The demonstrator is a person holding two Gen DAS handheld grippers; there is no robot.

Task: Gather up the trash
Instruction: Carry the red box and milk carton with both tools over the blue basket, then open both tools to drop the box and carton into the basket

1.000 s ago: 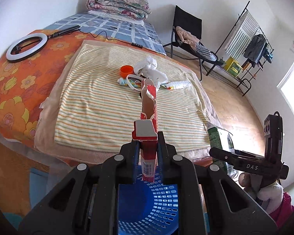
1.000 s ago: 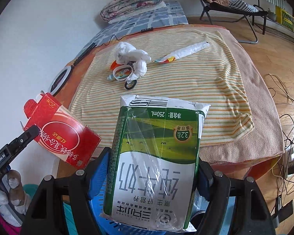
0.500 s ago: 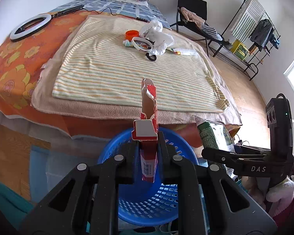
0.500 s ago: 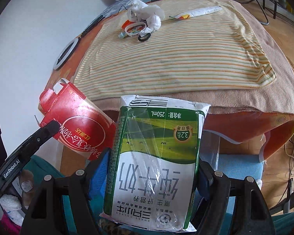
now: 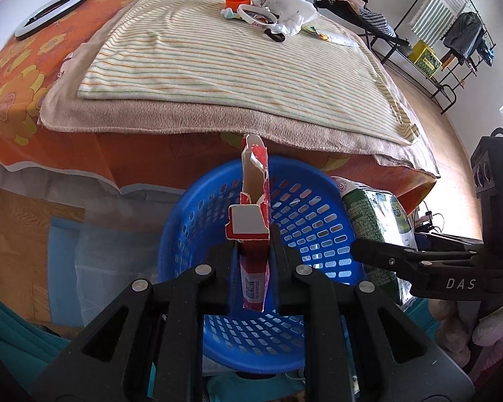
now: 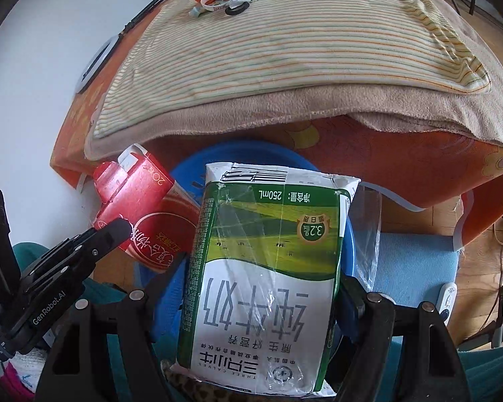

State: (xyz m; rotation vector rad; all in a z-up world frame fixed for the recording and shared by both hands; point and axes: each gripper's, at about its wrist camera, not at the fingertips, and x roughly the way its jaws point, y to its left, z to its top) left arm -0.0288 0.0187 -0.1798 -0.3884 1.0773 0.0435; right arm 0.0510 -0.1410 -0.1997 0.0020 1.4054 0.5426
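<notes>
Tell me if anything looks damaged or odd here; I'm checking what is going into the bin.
The red carton in the left tongs is torn open at its top, with ragged cardboard edges. The green milk carton in the right tongs reads upside down. Both hang over the blue basket.

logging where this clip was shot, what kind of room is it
Most likely a bedroom in a home. A bed spread with a striped blanket fills the view, a clothes rack with hanging garments stands by the wall, and a folding chair draped with clothes sits beside it.
</notes>
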